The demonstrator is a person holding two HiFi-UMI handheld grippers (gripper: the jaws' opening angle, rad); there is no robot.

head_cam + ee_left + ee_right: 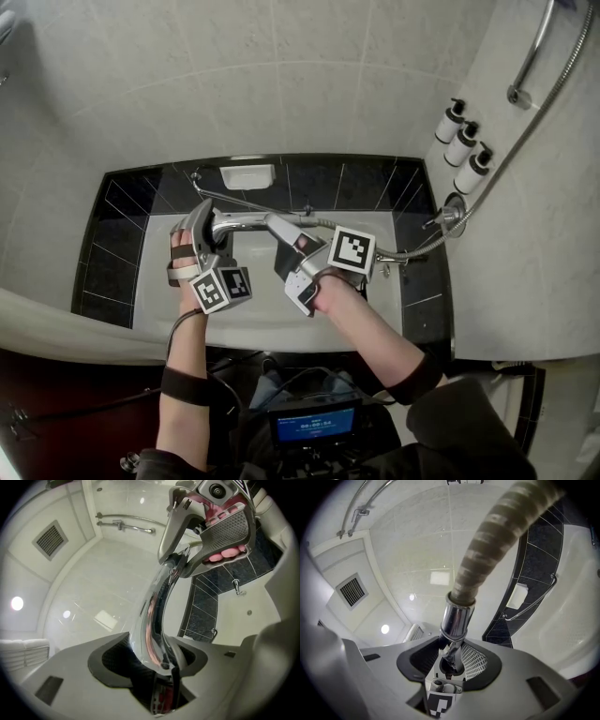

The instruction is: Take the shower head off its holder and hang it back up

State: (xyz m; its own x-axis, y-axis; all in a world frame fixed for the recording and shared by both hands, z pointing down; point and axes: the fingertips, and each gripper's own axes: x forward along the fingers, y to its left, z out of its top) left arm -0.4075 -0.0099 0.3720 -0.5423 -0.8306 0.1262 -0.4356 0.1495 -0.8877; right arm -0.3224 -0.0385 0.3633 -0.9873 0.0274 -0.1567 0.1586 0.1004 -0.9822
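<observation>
Shower head (199, 225) (half-hidden) clamped by left hand-held gripper (194, 253); right hand-held gripper (286, 240) clamps hose (497, 541).

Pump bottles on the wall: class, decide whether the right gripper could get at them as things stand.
Probably not yet. The way to the pump bottles looks free, but the right gripper is shut on the shower head's hose end and must let go first.

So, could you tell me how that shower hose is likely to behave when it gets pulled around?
The hose is ribbed and hangs in a loose curve, so it is probably floppy. It runs on up the wall, so it may tug when stretched. Its smooth chrome collar, next to the shower head, could slip in the right tool.
</observation>
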